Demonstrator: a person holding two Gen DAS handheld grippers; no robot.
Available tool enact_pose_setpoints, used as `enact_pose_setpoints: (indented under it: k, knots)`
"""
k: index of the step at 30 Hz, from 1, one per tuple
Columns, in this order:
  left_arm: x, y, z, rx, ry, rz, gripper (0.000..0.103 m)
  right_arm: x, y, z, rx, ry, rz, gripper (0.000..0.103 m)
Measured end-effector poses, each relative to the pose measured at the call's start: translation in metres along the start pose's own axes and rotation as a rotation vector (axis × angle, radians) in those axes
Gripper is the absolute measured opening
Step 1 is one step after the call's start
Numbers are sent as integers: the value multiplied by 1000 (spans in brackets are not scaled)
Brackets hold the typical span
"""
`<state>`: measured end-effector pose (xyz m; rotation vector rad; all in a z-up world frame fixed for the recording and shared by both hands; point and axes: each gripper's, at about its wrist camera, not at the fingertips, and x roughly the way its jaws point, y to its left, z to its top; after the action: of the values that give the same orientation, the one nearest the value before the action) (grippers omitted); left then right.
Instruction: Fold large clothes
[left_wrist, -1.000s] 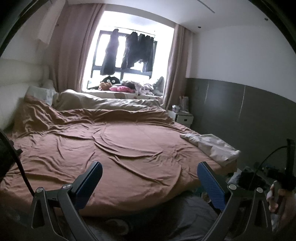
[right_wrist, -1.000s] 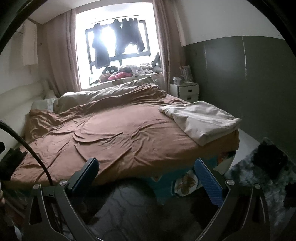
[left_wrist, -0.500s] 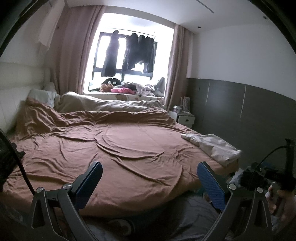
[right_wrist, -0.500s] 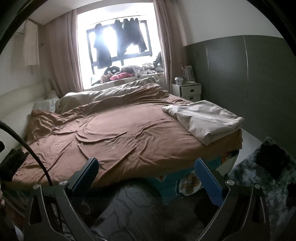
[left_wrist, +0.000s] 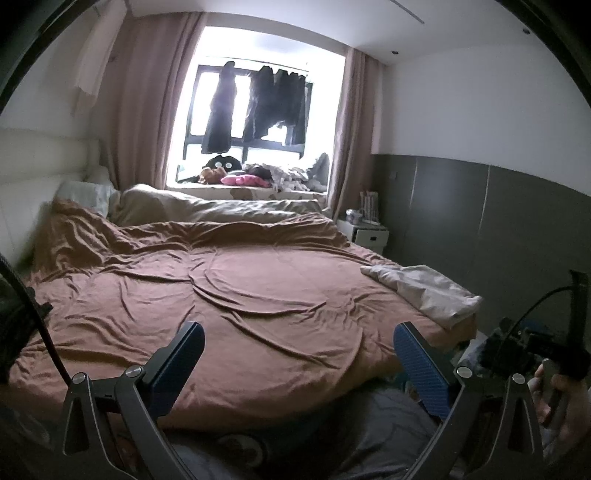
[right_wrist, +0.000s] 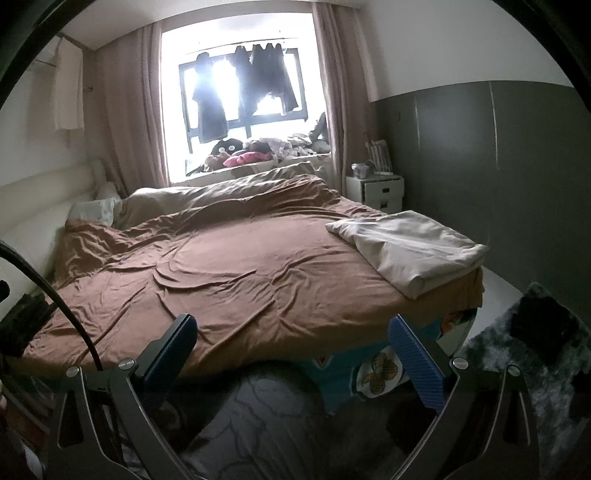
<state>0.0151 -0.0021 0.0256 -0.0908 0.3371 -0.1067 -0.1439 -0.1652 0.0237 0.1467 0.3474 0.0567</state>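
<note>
A folded cream garment (left_wrist: 428, 291) lies at the near right corner of a bed with a wrinkled brown cover (left_wrist: 236, 291); it also shows in the right wrist view (right_wrist: 410, 243) on the brown cover (right_wrist: 229, 273). My left gripper (left_wrist: 299, 358) is open and empty, held at the bed's near edge. My right gripper (right_wrist: 291, 350) is open and empty, also at the near edge, left of the garment. A dark grey patterned cloth (right_wrist: 258, 417) lies below both grippers, also in the left wrist view (left_wrist: 369, 424).
A white nightstand (right_wrist: 376, 190) stands at the far right by the grey wall. Dark clothes hang at the window (left_wrist: 255, 107), with a pile of things on the sill (right_wrist: 266, 151). A dark shaggy rug (right_wrist: 532, 350) lies on the floor at right.
Both views have shifted slightly, with the bed sitting a little lower and nearer in frame. Both grippers stay open and empty.
</note>
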Motion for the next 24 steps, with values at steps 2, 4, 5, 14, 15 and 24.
enact_pose_setpoints:
  k: [2,4,5,14,15,24]
  knots:
    - [1,0,0,-1,2,0,103,0,-1,0,-2,-3,1,103]
    - [2,-1,0,1,7,-2,103,0,-2,0,-5,-5,2,103]
    - [2,-1,0,1,10,-4,103,0,-3,0,-6,-5,3,103]
    - [-1,-4,-1,7,11,-10,103,3,-2,0,-14,2,5,103]
    - [-1,-4,-1,7,13,-10,103,3,-3,1,-14,3,6,103]
    - [-1,-6,-2,9,13,-10,103,2,-5,-1,-24,-6,6,103]
